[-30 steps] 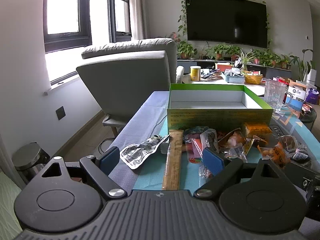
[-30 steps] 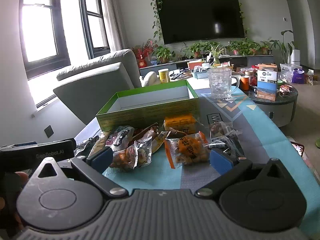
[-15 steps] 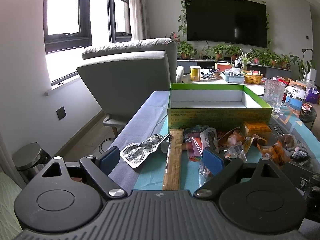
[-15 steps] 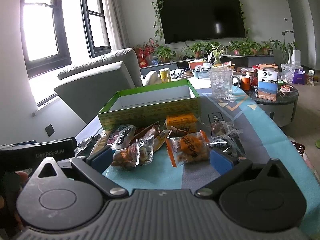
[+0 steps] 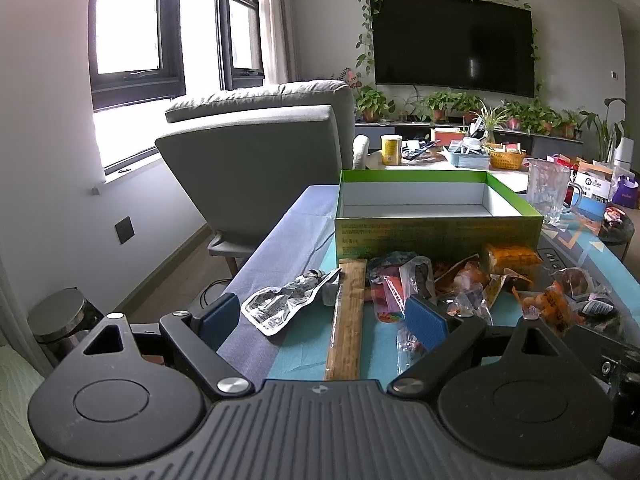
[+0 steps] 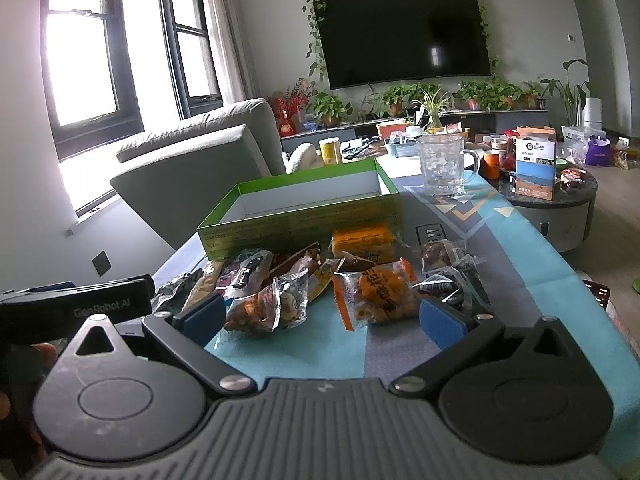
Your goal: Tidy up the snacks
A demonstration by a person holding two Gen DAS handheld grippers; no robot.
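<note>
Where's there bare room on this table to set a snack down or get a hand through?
The green box looks empty inside. Bare cloth lies between the right gripper and the peanut packet, and right of the glass mug. Packets crowd the strip in front of the box, around the long wafer pack.

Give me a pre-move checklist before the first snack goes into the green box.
1. Green box open and free of snacks: ok, only its white inside shows.
2. Right gripper open, nothing between its pads: ok.
3. Left gripper open, nothing held: ok.
4. Nearest target for the right gripper, the orange peanut pack, lying free on top of the pile: ok.
5. Long biscuit stick pack lined up between the left gripper's pads: ok, though its far end lies under or beside other packs, cannot tell which.
6. Glass mug out of the path to the box: ok, it stands beside the far right corner.
</note>
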